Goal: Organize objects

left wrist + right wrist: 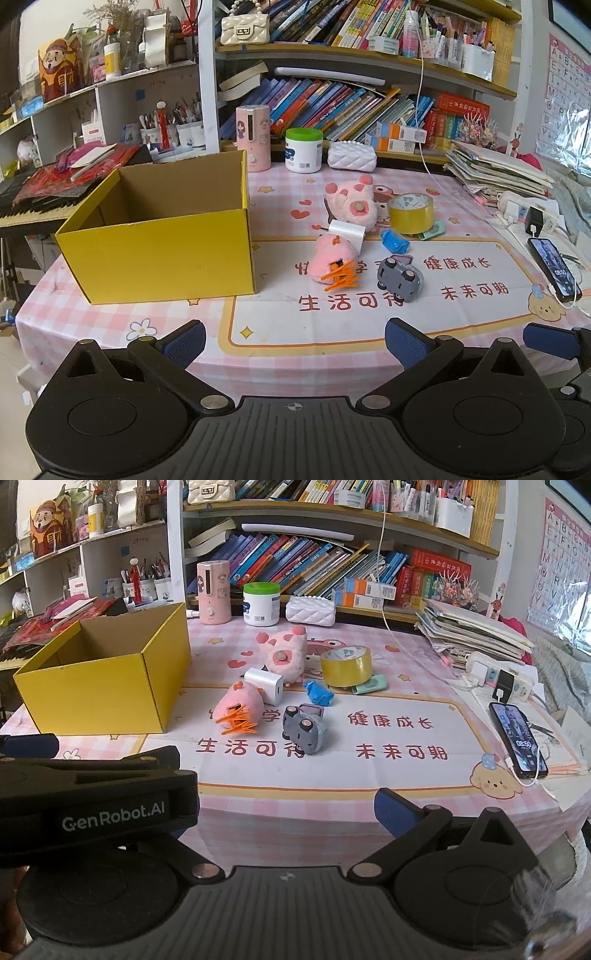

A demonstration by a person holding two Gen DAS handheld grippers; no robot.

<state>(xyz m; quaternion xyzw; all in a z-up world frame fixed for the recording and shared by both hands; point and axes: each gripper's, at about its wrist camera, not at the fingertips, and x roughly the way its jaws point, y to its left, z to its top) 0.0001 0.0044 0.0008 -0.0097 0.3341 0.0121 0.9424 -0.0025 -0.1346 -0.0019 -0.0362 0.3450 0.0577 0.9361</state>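
An open yellow cardboard box (159,254) (99,698) stands at the table's left, its visible inside bare. Right of it lie a pink plush chick with orange feet (332,264) (238,705), a grey toy car on its side (399,277) (303,729), a white charger block (347,234) (264,685), a blue wrapped piece (394,240) (317,692), a pink plush pig (351,205) (286,653) and a yellow tape roll (411,212) (345,664). My left gripper (295,343) and right gripper (284,808) hover open at the near edge, holding nothing.
A phone (517,738) on a cable and a power strip (498,681) lie at the right, beside a pile of papers (476,631). A pink dispenser (213,590), a white jar (261,603) and a white pouch (310,611) line the back under bookshelves. The left gripper's body (92,797) blocks the right view's lower left.
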